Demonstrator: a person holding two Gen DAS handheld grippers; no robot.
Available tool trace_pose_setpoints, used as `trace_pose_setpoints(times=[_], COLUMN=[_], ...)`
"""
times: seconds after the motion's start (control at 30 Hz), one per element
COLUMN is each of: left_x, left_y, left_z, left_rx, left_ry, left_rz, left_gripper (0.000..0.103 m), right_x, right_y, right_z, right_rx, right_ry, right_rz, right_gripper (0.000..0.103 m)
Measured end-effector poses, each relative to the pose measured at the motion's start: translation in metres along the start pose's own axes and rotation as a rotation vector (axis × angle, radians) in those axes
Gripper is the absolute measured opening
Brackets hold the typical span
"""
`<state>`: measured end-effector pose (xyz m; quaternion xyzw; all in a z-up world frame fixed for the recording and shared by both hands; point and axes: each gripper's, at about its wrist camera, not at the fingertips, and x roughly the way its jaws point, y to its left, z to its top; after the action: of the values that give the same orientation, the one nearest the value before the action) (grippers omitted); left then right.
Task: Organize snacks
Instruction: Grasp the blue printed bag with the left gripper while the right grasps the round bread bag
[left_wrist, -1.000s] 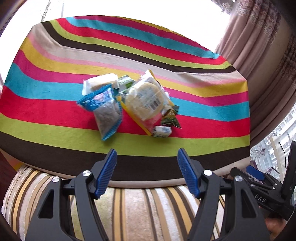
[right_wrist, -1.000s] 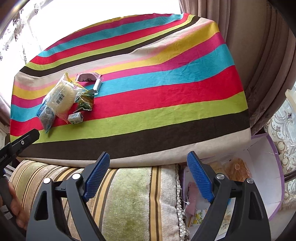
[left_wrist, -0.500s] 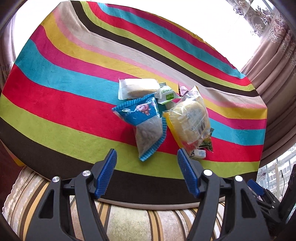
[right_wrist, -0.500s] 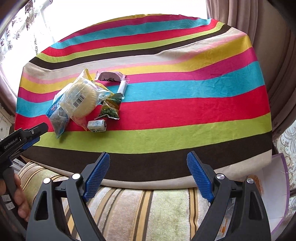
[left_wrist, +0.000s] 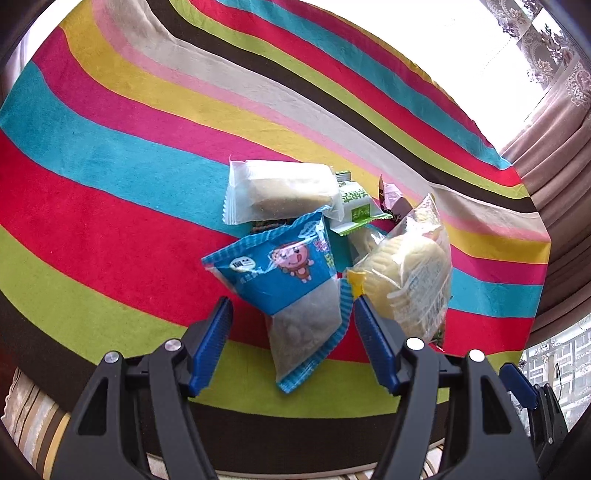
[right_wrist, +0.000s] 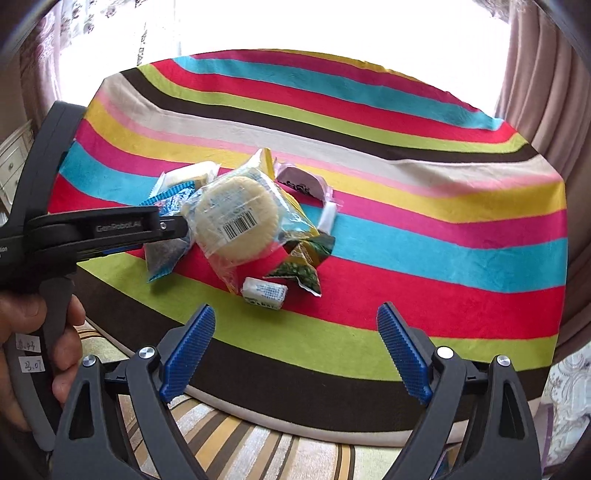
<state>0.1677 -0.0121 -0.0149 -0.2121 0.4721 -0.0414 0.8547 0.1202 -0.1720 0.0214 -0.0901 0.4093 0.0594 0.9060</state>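
A pile of snack packs lies on the striped tablecloth (left_wrist: 110, 177). My left gripper (left_wrist: 292, 302) is open and hangs low over the near end of a blue cartoon bag (left_wrist: 291, 280); its pads stand on either side without touching it. Around the bag lie a white frosted pack (left_wrist: 284, 192), a green-and-white packet (left_wrist: 356, 206) and a clear pack of round yellow biscuits (left_wrist: 402, 273). My right gripper (right_wrist: 295, 310) is open and holds nothing, a little short of a small white candy (right_wrist: 264, 291) and a green leafy packet (right_wrist: 303, 266). A pink-rimmed wrapper (right_wrist: 299, 182) lies behind the biscuits (right_wrist: 236, 221).
A striped cushion (right_wrist: 258, 450) runs along the table's near edge under both grippers. Curtains (right_wrist: 546, 92) hang to the right and a bright window lies behind. A person's hand (right_wrist: 62, 332) grips the left tool's handle at the left of the right wrist view.
Both grippers have come closer to the pile. The left one moved forward and down until the blue bag sits between its fingers. The right one swung left, so the pile is now centred in its view.
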Motion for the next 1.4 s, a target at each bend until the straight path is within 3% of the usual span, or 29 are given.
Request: trace_pose_setpoints(times=[0.03, 0.2, 0.27, 0.43, 0.73, 1.0, 1.23, 1.4], left_x=[0.003, 0.005, 0.003, -0.002, -0.003, -0.011, -0.026, -0.034], left_y=[-0.001, -0.002, 0.0, 0.012, 0.02, 0.026, 0.027, 0.025], left_z=[0.001, 0.002, 0.002, 0.001, 0.0, -0.003, -0.007, -0.01], left_rx=[0.002, 0.024, 0.018, -0.028, -0.05, -0.067, -0.066, -0.053], left_ry=[0.006, 0.006, -0.009, -0.025, -0.026, -0.056, -0.11, -0.125], left_rz=[-0.001, -0.016, -0.02, -0.049, -0.081, -0.088, -0.078, -0.073], left_gripper=[0.067, 0.042, 0.038, 0.037, 0.037, 0.036, 0.036, 0.036], right_x=[0.002, 0.015, 0.021, 0.04, 0.065, 0.084, 0.082, 0.078], right_y=[0.003, 0.016, 0.02, 0.031, 0.044, 0.045, 0.043, 0.042], right_z=[0.003, 0.018, 0.023, 0.036, 0.058, 0.065, 0.061, 0.058], right_rx=[-0.022, -0.11, -0.142, -0.211, -0.274, -0.263, -0.243, -0.24], right_ry=[-0.006, -0.034, -0.043, -0.048, -0.046, -0.032, -0.037, -0.043], right_rz=[0.0, -0.018, -0.014, -0.02, 0.059, 0.108, 0.132, 0.143], right_gripper=[0.087, 0.087, 0.087, 0.087, 0.087, 0.087, 0.071, 0.072])
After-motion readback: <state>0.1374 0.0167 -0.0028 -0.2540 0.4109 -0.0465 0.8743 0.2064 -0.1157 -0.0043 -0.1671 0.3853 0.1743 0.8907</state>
